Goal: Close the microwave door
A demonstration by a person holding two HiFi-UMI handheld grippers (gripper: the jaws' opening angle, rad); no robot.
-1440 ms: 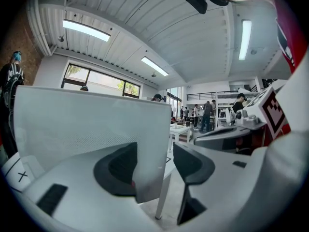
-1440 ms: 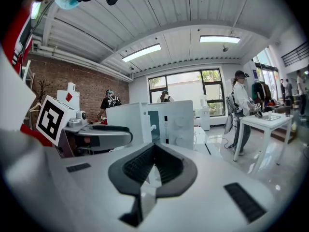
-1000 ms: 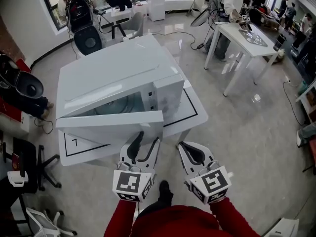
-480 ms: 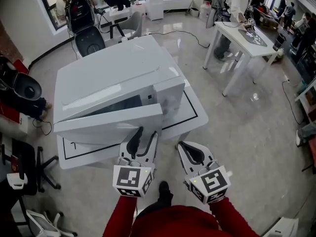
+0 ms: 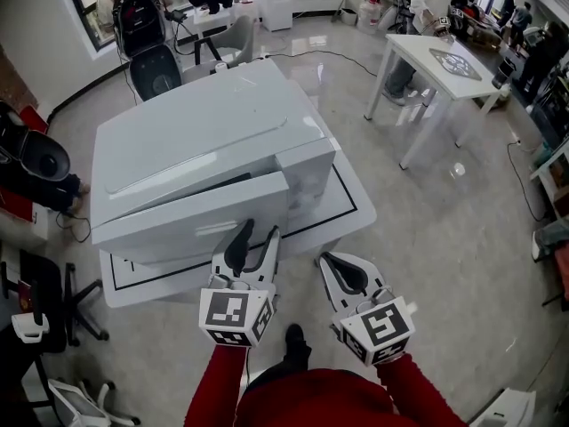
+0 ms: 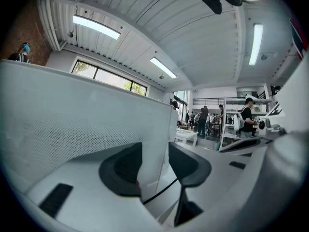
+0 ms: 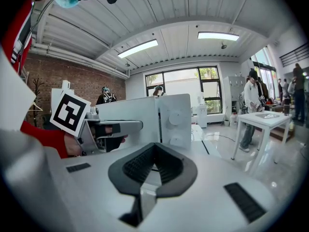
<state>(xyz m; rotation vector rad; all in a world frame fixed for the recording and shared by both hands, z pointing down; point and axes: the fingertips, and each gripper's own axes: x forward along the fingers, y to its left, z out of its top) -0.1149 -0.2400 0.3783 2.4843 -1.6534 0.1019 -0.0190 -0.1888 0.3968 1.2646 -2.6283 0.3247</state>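
Now | left fingers (image 6: 120, 170) just closing | microwave door (image 6: 87, 124) edge pinched between them

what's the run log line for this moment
microwave door: slightly ajar | left gripper: jaws just closing, now gripping its edge | right gripper: jaws shut, empty

Bright, even light comes from long white fluorescent ceiling strips (image 6: 96, 28) and tall dark-framed windows (image 7: 186, 87), leaving only soft shadows. The glossy grey floor (image 5: 444, 229) throws back pale glare. Both gripper views bulge like a fisheye with black corners, and the white perforated microwave door (image 6: 87, 124) looms close and soft.
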